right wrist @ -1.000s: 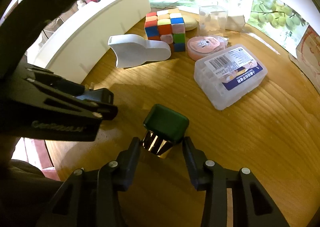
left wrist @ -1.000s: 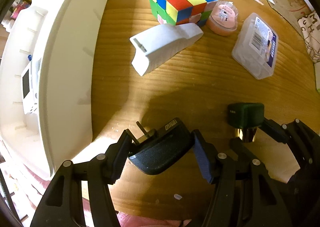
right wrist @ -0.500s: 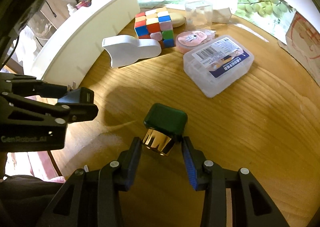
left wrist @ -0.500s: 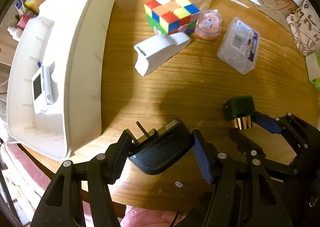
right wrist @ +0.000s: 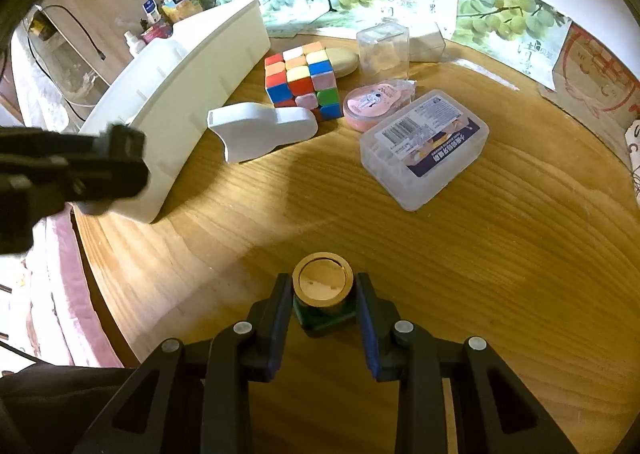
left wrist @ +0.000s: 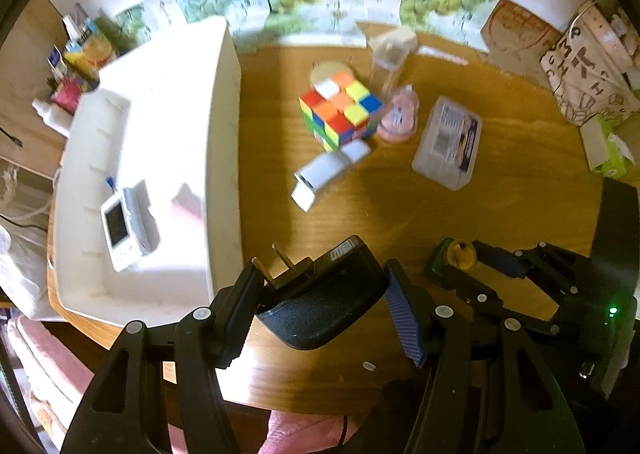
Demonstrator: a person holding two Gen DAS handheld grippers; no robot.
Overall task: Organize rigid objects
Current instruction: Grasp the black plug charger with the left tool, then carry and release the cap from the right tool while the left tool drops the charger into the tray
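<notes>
Charger, black [left wrist: 320, 302], prongs pointing up-left: clamped between the fingers of the left gripper [left wrist: 320, 314], raised above the near edge of the wooden table [left wrist: 520, 205], just right of the white bin [left wrist: 192, 133]. Small green bottle with gold collar [right wrist: 323, 294]: between the fingers of the right gripper [right wrist: 323, 302], whose jaws are closing onto its sides, near centre. Rubik's cube [right wrist: 304, 79]: far centre, beside the bin. White curved piece [right wrist: 260, 129]: just near the cube. Clear labelled box [right wrist: 424, 149]: right of these. Pink round case [right wrist: 372, 105]: between cube and box.
</notes>
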